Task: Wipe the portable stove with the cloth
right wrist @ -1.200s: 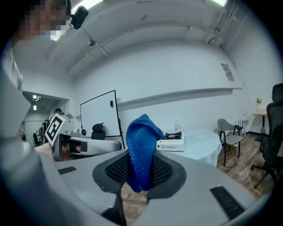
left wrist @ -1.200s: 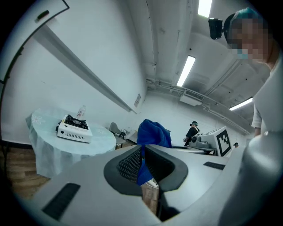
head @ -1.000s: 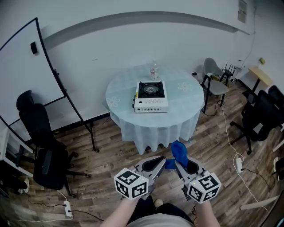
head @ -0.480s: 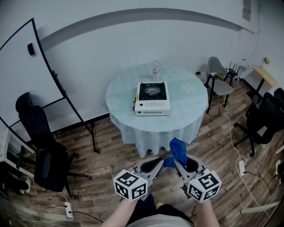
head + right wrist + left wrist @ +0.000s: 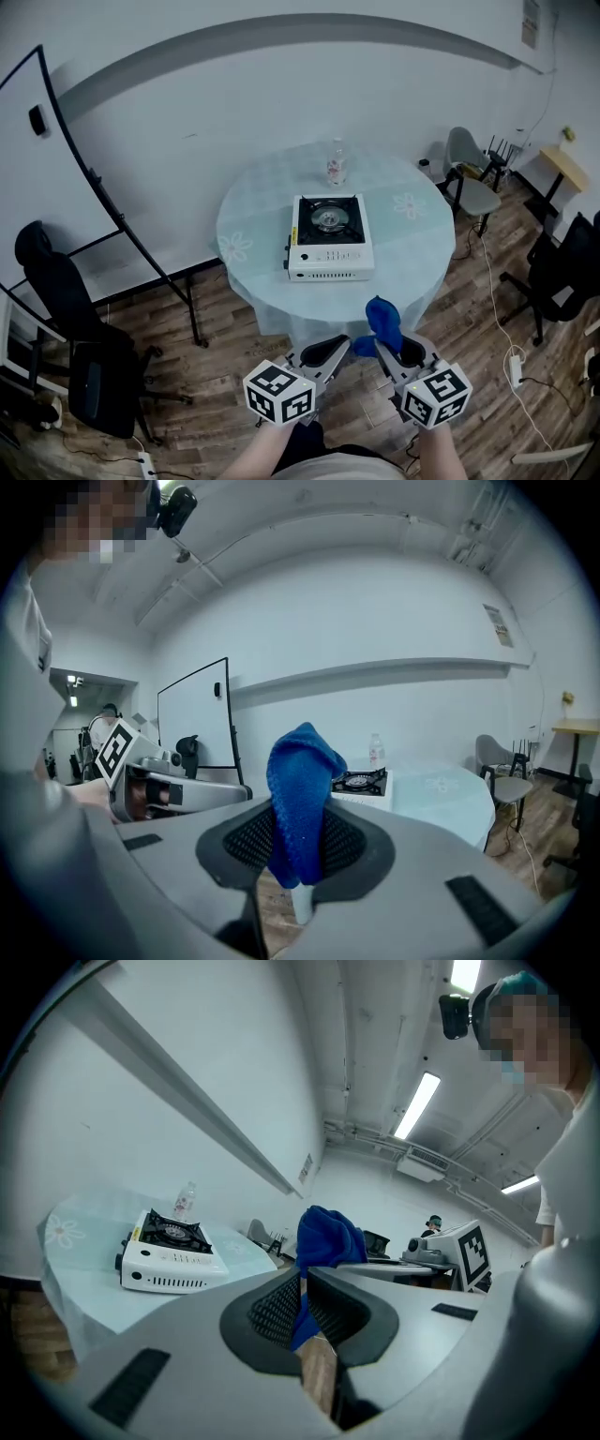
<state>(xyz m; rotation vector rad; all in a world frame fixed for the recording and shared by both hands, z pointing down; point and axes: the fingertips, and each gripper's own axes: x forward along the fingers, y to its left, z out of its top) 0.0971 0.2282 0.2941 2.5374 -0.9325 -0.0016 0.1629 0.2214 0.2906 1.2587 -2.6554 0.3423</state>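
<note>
Head view places the white box-shaped portable stove (image 5: 330,237), with a black burner grate on top, at the middle of the round table under a pale flower-printed tablecloth (image 5: 246,242), well apart from both grippers. The blue knitted cloth (image 5: 381,322) is off the table, bunched upright between the two tools. The right gripper (image 5: 382,339) has its jaws clamped on the main wad. The left gripper (image 5: 349,345) appears closed on a thin edge of the same cloth. Judged risks: the shallow left pinch may slip; the cloth may snag on the grate; a hard stroke may slide the stove on the tablecloth or topple the clear plastic bottle (image 5: 337,165) just behind it; the white power strip (image 5: 514,367) and its cable lie on the wood floor near the approach. Legible writing: none. The stove's yellow sticker, the bottle label and a wall notice are too small to read.
</note>
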